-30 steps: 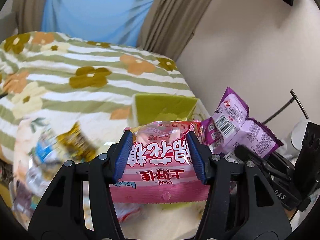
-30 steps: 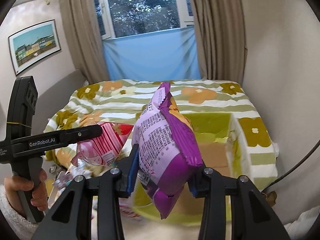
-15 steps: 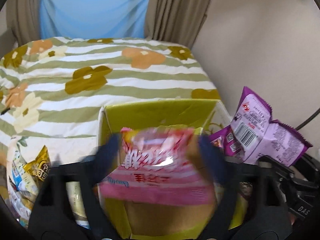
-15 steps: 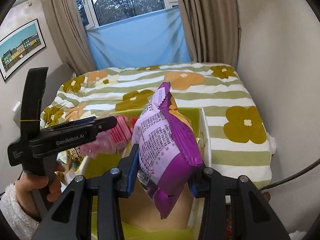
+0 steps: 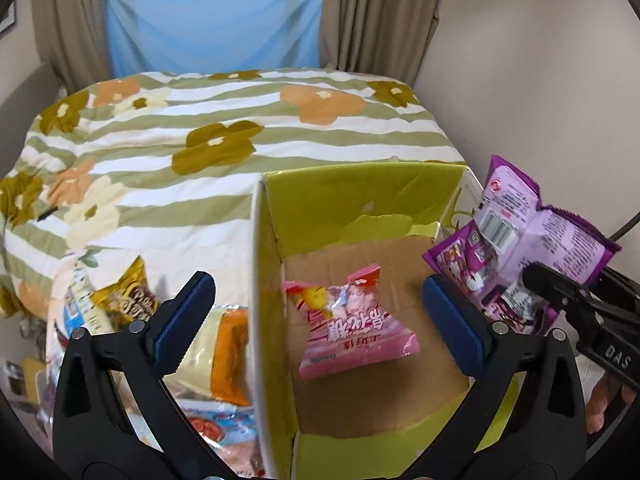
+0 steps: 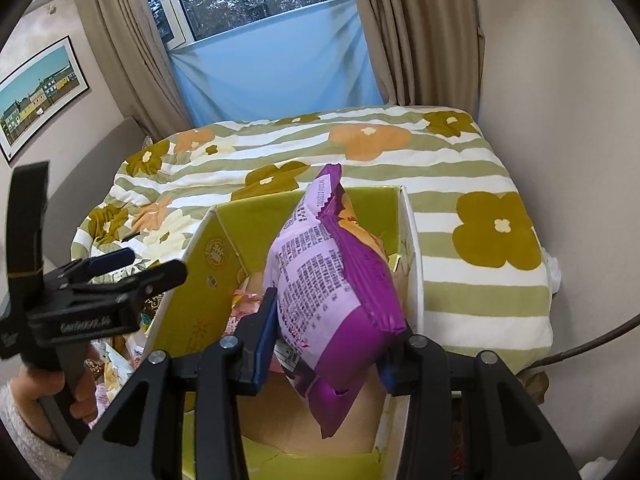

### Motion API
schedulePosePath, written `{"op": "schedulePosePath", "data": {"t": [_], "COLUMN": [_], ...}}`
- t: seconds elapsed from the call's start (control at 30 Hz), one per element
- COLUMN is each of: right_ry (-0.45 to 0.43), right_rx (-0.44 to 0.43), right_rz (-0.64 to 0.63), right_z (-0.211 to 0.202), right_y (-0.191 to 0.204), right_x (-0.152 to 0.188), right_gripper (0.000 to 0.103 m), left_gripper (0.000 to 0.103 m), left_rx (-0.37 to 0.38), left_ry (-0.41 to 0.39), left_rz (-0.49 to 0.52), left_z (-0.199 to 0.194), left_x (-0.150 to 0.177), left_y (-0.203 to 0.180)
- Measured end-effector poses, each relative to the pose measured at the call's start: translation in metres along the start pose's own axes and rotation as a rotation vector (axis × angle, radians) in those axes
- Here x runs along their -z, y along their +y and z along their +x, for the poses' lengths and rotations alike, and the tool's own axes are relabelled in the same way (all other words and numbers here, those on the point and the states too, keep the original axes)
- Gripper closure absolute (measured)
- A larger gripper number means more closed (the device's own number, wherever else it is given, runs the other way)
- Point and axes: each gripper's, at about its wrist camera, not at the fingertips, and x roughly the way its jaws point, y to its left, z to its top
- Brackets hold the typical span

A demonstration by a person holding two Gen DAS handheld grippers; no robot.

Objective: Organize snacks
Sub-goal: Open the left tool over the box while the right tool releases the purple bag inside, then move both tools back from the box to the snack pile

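A yellow-green cardboard box [image 5: 262, 264] stands open on the bed. A pink snack bag [image 5: 352, 328] lies loose on its brown floor. My left gripper [image 5: 320, 314] hangs over the box with its jaws spread wide and nothing between the pads. My right gripper [image 6: 328, 344] is shut on a purple snack packet [image 6: 332, 280], held upright above the box [image 6: 410, 240] near its right wall. That purple packet [image 5: 532, 232] shows at the right edge of the left wrist view. The left gripper [image 6: 120, 268] appears at the left of the right wrist view, over the box's left wall.
Several loose snack packets [image 5: 120, 304] and an orange packet [image 5: 230, 352] lie left of the box. The flowered striped quilt [image 5: 200, 120] stretches behind it. A plain wall [image 6: 560, 120] runs close on the right, with a dark cable [image 6: 592, 344]. A hand [image 6: 40, 392] grips the left handle.
The left gripper opened and let go of the pink bag, which dropped onto the box floor. Both grippers moved forward and down over the box; the right one kept the purple packet.
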Motion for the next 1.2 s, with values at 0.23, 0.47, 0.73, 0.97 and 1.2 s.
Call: {"op": "schedulePosePath", "data": {"t": [0.23, 0.47, 0.73, 0.97, 1.2], "right_ry": [0.035, 0.058, 0.027, -0.006, -0.033], "right_rx": [-0.036, -0.021, 0.05, 0.039, -0.004], "right_rz": [0.034, 0.04, 0.047, 0.021, -0.046], "right_z": [0.018, 0.051, 0.027, 0.001, -0.022], "right_y": [0.007, 0.007, -0.009, -0.004, 0.015], "right_x": [-0.012, -0.022, -0.004, -0.01, -0.015], "right_gripper": [0.064, 0.023, 0.0, 0.0, 0.0], "left_gripper": [0.001, 0.001, 0.001, 0.001, 0.001], "left_rx": [-0.015, -0.021, -0.021, -0.041, -0.109], "left_ry": [0.003, 0.014, 0.021, 0.017, -0.011], "left_rz": [0.003, -0.006, -0.032, -0.059, -0.066], "left_z": [-0.014, -0.015, -0.017, -0.034, -0.074], "left_x": [0.008, 0.017, 0.03, 0.03, 0.041], "left_y": [0.008, 0.015, 0.022, 0.024, 0.04]}}
